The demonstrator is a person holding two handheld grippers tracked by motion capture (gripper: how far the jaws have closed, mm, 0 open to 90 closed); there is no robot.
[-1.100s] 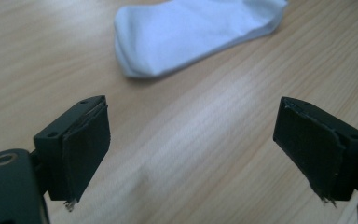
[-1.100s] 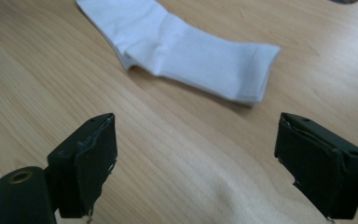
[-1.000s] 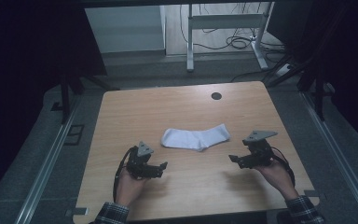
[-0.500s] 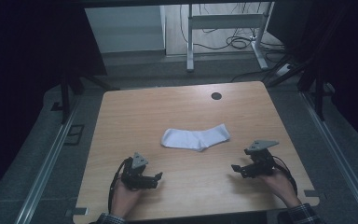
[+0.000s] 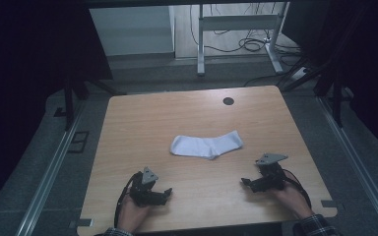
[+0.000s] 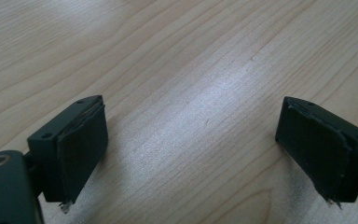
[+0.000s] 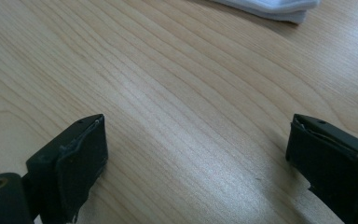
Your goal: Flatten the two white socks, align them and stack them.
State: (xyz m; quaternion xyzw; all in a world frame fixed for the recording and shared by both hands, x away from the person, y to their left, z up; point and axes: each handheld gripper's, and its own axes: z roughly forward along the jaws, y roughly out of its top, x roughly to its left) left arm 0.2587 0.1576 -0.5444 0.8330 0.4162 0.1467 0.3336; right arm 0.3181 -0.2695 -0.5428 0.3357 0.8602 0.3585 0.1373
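While both grippers are seen low at the near edge of the table [image 5: 187, 113], the white sock [image 5: 206, 146] lies flat near the middle of the tabletop, well apart from either tool. Compared with the frame of one second ago, both grippers are found drawn back toward the person: then they flanked the sock's near side, whereas now they are set close to the near edge, and even the frame of half a second ago shows them slightly farther in. The sock is unchanged in place and shape across all three frames.

The left gripper [image 5: 166, 192] is held at the near left, its jaws pointed to the right across the table; in the left gripper view [image 6: 196, 149] the jaws are spread wide, with bare wood grain between them and nothing held. The right gripper [image 5: 246, 183] is held at the near right, its jaws pointed left toward the other tool; in the right gripper view [image 7: 196, 158] the jaws are likewise spread wide over bare wood, and an edge of the sock [image 7: 270, 8] is seen at the far top of that view. A dark round hole [image 5: 228, 101] is seen near the far edge of the table.
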